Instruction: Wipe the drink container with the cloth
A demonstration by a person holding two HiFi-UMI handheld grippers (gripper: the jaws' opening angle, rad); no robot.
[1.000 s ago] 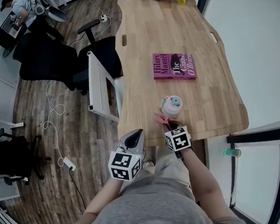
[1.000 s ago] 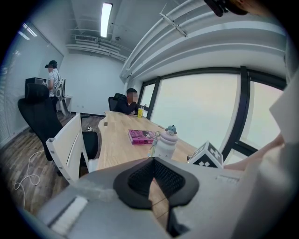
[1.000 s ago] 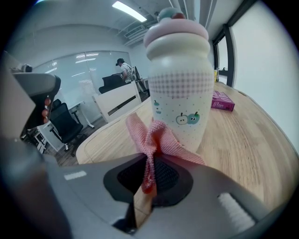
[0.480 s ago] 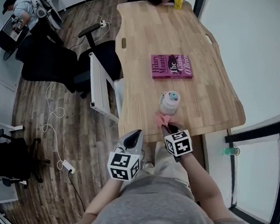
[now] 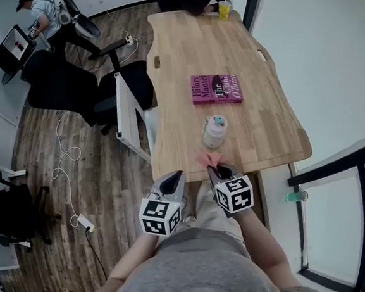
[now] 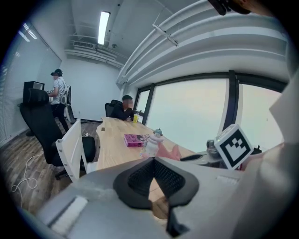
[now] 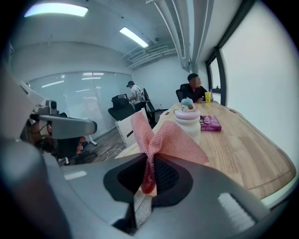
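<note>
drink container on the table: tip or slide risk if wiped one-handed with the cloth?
Likely tippy: the drink container stands upright, taller than wide, with a bulky lid. May slide too: the wooden table looks smooth and nothing braces it. The cloth bunches in folds in the right gripper, so contact is probably soft.

Table (image 5: 261,117) with drink container (image 5: 214,132), book (image 5: 216,89), cup (image 5: 223,10)

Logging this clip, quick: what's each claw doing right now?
Left claw: closed, holding nothing.
Right claw: closed on the pink cloth.
</note>
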